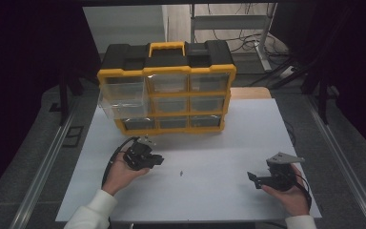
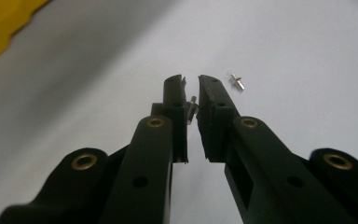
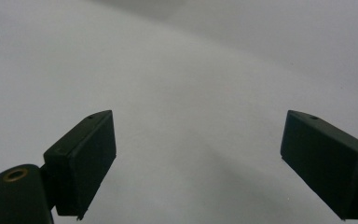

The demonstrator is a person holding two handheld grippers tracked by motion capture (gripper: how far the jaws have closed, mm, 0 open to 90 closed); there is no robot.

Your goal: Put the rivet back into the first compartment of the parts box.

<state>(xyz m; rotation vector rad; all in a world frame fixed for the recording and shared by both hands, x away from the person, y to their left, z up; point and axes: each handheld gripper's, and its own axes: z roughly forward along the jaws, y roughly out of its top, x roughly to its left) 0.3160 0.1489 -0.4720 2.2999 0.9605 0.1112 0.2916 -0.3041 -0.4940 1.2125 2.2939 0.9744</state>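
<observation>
Left gripper view, left tongs pinching small screw, right tongs spread wide.

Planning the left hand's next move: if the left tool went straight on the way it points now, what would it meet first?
Probably the small metal screw lying on the white table, just right of the line of the left tool. Depth is unclear. The tool already pinches another small screw.

White table, flat and rectangular. At its far edge, left of centre, a yellow-and-black drawer organizer, standing upright with clear drawers facing forward. Near the middle of the bare surface, one tiny metal screw, well apart from the organizer.
</observation>
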